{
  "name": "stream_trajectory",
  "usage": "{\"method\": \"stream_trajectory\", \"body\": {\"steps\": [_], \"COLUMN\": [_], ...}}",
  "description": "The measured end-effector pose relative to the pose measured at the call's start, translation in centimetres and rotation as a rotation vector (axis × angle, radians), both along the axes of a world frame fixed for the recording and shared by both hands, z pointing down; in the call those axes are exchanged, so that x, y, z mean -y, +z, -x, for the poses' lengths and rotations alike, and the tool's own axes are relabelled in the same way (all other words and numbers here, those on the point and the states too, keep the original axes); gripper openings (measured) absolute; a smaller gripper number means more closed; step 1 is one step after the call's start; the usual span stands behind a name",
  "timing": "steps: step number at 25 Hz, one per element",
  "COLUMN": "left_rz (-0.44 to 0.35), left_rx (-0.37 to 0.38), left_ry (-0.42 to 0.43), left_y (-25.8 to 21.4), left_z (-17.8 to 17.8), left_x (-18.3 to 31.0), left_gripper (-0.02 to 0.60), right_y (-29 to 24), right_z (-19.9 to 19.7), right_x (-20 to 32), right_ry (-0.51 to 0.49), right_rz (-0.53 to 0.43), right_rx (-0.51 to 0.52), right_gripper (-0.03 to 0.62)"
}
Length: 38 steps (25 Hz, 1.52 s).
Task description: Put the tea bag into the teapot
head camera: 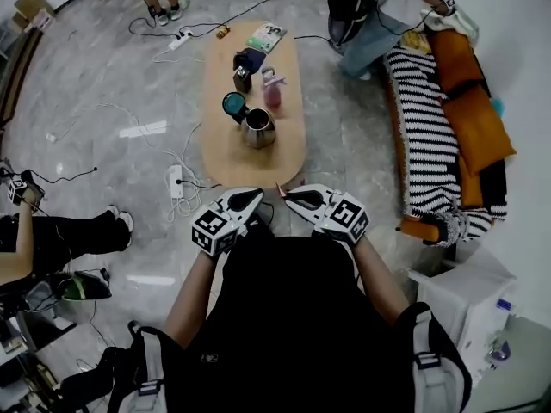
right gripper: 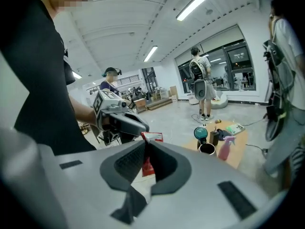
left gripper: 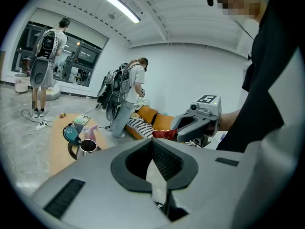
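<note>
A steel teapot (head camera: 257,130) stands open in the middle of the oval wooden table (head camera: 225,160), its teal lid (head camera: 233,103) tipped back. Both grippers hover close together off the table's near end, in front of my torso. My right gripper (head camera: 291,198) is shut on a red tea bag packet (right gripper: 152,138), which pokes out between its jaws. My left gripper (head camera: 256,198) faces it with its jaws shut and nothing visible between them. The left gripper view shows the right gripper (left gripper: 181,128) with the red packet (left gripper: 164,134), and the teapot (left gripper: 86,147) beyond.
Behind the teapot stand a pink spray bottle (head camera: 272,89), a dark container (head camera: 243,77) and a booklet (head camera: 266,35). A sofa (head camera: 435,136) with a striped blanket lies right. Cables and a power strip (head camera: 176,181) lie on the floor left. People stand around.
</note>
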<state>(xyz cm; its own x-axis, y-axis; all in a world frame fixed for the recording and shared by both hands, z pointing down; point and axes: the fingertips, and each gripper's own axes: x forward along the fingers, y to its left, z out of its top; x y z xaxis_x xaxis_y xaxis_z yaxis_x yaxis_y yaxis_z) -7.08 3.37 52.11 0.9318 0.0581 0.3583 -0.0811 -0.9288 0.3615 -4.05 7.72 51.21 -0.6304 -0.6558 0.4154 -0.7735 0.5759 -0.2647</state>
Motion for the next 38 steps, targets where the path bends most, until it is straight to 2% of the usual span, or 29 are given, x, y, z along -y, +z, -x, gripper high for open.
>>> {"method": "stream_trajectory", "body": {"steps": [7,12,18,23,28,38], "left_rz": [0.033,0.044,0.069,0.086,0.085,0.099], "left_rx": [-0.014,-0.016,-0.002,0.013,0.047,0.06], "left_ry": [0.052,0.006,-0.044,-0.099,-0.178,-0.262], "left_y": [0.5,1.1,1.8,2.2,2.9,2.3], "left_z": [2.0,4.3,5.9,6.5,6.5,1.8], "left_x": [2.1,4.5,4.7,4.6,6.1,8.3], "left_gripper": [0.011,0.011,0.011,0.011,0.011,0.011], "right_y": [0.7,0.8,1.5,2.2,2.8,3.0], "right_z": [2.5,4.6,4.9,3.2,2.3,-3.3], "right_x": [2.4,4.1,5.5,7.0,8.7,12.0], "right_ry": [0.049,0.009,-0.043,-0.058,-0.128,-0.196], "right_rz": [0.036,0.048,0.06,0.059,0.055,0.06], "right_rx": [-0.015,-0.02,-0.04,-0.04,-0.025,-0.014], "right_gripper": [0.037,0.037,0.037,0.037,0.037,0.037]}}
